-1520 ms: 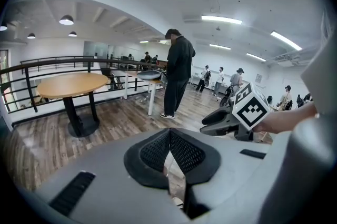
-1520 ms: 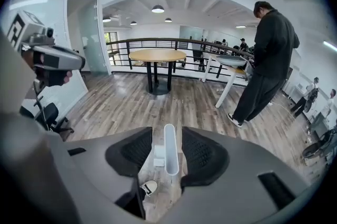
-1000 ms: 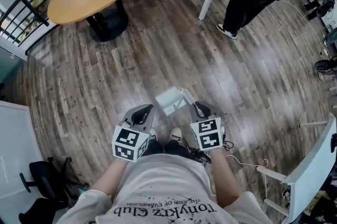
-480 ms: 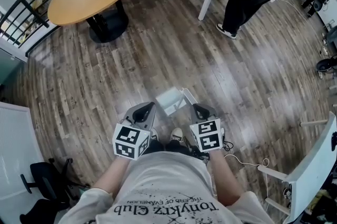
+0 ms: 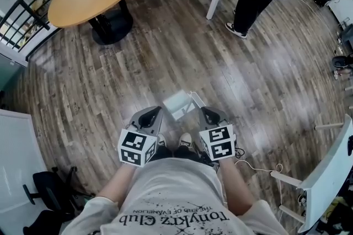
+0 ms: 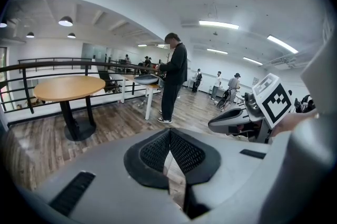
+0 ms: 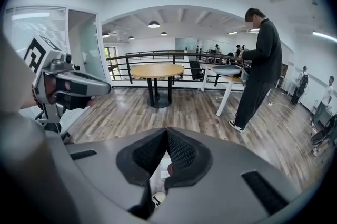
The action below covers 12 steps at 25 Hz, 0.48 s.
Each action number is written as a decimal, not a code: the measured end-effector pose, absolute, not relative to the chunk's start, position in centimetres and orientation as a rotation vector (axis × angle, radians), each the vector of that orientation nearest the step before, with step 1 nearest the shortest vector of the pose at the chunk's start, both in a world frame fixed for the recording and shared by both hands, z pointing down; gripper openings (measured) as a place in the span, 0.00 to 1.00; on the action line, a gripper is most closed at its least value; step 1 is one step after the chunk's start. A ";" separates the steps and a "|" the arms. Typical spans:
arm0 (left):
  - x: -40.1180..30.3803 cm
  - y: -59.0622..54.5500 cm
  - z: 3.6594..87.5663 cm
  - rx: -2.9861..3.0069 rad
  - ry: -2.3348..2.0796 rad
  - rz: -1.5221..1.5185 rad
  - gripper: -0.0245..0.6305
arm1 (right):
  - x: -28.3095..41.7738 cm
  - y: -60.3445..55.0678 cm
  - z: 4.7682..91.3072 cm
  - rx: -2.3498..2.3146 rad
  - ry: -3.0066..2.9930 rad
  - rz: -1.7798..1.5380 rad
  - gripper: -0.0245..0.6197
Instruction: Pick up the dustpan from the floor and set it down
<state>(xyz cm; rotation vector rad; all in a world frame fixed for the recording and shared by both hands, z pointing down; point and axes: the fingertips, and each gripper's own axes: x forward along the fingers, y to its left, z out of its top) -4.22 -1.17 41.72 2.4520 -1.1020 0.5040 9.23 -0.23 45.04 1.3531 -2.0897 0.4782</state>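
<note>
the right gripper is clenching, its pads meeting at the tips on what looks like the top end of the dustpan's handle. the grip is sitting at the very tips, so this is a narrow pinch. the left gripper is also closing fully, with nothing between its pads, and is hanging just beside the pan at its 8 o'clock.

the white dustpan is sitting at 12 o'clock from the person's shoes, between the two grippers, low over the wooden floor. whether its pan is resting on the boards or hanging just clear cannot be told.

what could be going wrong from here:
- the slim handle could be twisting or sliding in the tip pinch, because the pan's weight is hanging off to one side of it.
- the pan could be swinging in toward the shoes as it rises, being so near them.
- setting it down tilted could be letting it tip over once released.

the long axis is running along the handle, from about 11 o'clock at the pan end to 5 o'clock at the right gripper. the pan is spreading toward 9 o'clock from that line. its mouth seems to be facing roughly 10 o'clock, though that is hard to read.
</note>
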 end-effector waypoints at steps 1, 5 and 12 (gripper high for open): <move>-4.2 -1.2 41.7 2.452 -1.102 0.504 0.07 | 9.3 -0.3 44.9 1.356 -2.091 0.472 0.08; -3.9 -1.2 41.7 2.452 -1.104 0.501 0.07 | 9.4 -0.4 44.6 1.356 -2.100 0.461 0.08; -3.9 -1.1 41.9 2.448 -1.111 0.501 0.07 | 9.4 -0.2 44.9 1.347 -2.111 0.469 0.08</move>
